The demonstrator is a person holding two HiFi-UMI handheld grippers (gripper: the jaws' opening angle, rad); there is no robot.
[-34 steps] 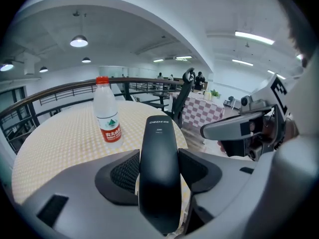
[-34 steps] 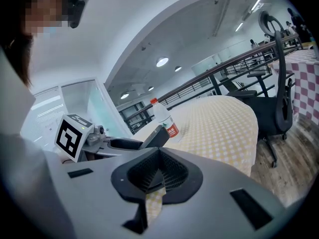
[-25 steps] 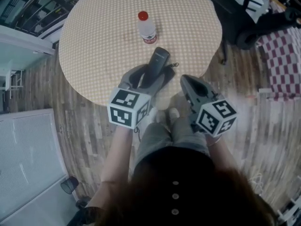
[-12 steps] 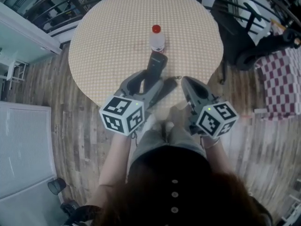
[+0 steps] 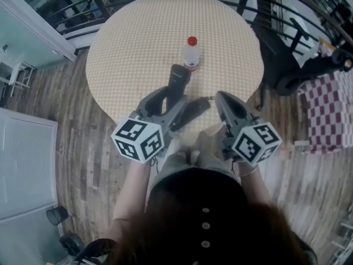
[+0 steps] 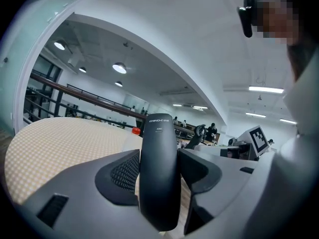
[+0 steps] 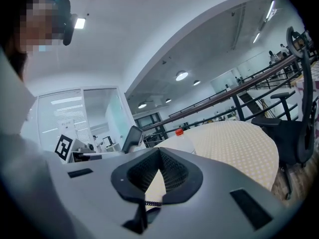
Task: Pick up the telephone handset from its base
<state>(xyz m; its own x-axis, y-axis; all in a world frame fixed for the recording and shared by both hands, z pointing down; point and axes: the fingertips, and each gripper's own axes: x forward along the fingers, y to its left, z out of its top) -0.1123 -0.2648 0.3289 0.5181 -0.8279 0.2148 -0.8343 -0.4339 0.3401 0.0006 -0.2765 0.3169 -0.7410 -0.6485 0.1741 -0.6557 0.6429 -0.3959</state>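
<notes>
The black telephone handset (image 5: 177, 80) stands up between the jaws of my left gripper (image 5: 172, 101), which is shut on its lower part. In the left gripper view the handset (image 6: 158, 168) fills the middle, clamped by both pads, in my left gripper (image 6: 159, 176). A dark piece that may be the phone base (image 5: 194, 109) lies at the table's near edge, with a coiled cord (image 7: 145, 203) beside it. My right gripper (image 5: 223, 100) hovers to the right of it, shut with nothing between the pads of my right gripper (image 7: 159, 156).
A clear bottle with a red cap (image 5: 191, 54) stands just beyond the handset on the round, dotted beige table (image 5: 132, 37). A black office chair (image 5: 284, 43) and a red checked cloth (image 5: 331, 93) are at the right. Railings run behind the table.
The handset stays clamped in my left gripper, and its top now sits closer to the bottle. The head view has shifted. The right gripper holds about the same place.
</notes>
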